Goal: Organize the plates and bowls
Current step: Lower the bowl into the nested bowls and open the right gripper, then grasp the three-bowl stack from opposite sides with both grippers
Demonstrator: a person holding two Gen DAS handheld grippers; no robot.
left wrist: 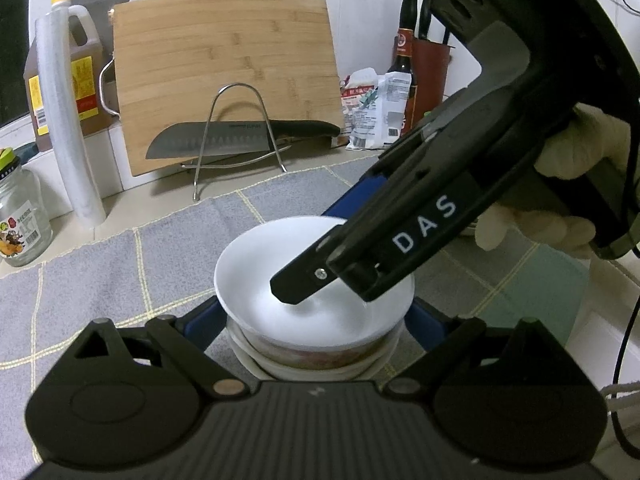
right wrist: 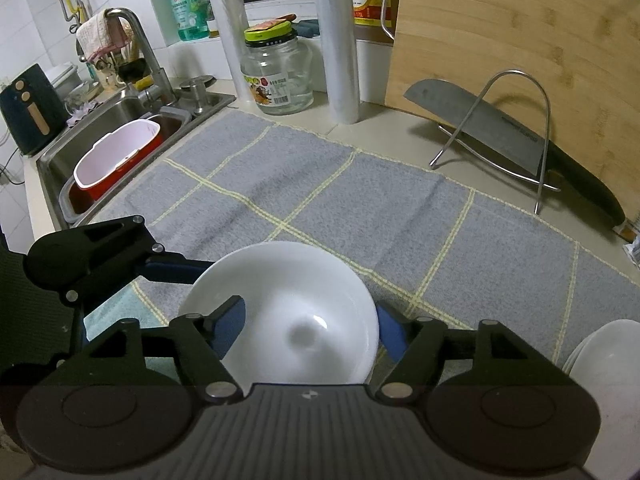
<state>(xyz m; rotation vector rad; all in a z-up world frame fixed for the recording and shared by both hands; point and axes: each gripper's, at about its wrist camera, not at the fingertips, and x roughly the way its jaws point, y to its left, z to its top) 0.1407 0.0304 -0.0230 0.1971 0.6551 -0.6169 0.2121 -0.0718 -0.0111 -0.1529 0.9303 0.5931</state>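
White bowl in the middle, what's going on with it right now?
A person holds a gripper in each hand. The white bowl sits on top of a stack of dishes on the grey cloth. The right gripper is open, one finger inside the bowl and one outside its rim. The left gripper flanks the stack; whether it touches is unclear.

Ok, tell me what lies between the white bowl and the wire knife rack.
Only the grey checked cloth and a strip of bare counter; nothing stands on that stretch. The right wrist view shows it best.
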